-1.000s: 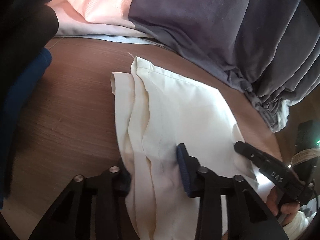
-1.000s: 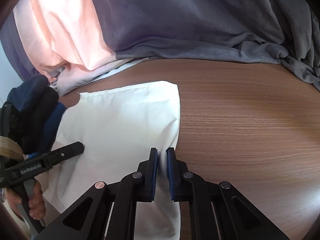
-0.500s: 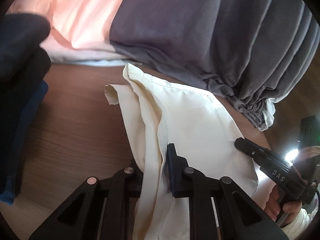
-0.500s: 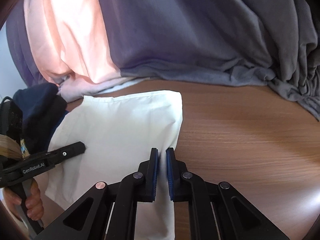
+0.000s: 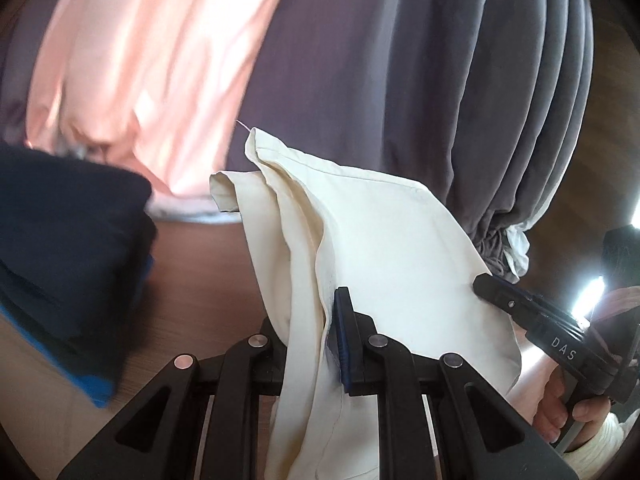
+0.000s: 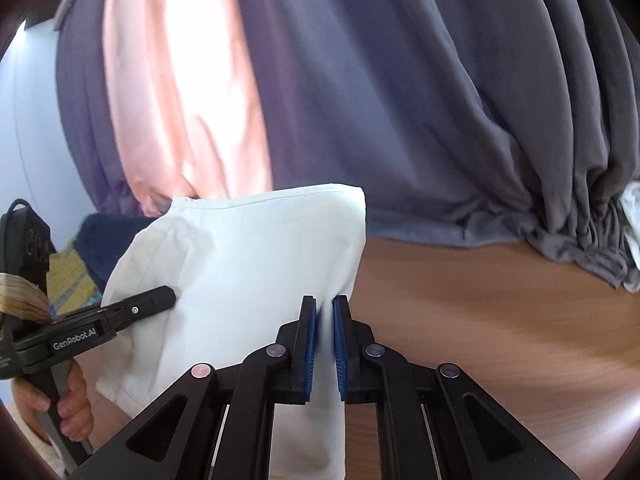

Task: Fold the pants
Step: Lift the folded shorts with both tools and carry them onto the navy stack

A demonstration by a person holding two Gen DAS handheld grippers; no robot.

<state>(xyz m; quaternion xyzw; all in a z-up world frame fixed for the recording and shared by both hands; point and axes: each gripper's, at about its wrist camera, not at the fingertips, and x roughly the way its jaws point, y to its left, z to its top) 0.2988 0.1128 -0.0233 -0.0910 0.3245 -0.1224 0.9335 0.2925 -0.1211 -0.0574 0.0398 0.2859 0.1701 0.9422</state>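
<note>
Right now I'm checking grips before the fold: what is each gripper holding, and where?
Both hold the cream pants. The left gripper pinches the bunched layers at one side edge; the right gripper is shut on the opposite side edge.

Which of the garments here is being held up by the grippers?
The cream pants, pinched along both edges and lifted off the table; the grey, pink and navy garments lie untouched.
</note>
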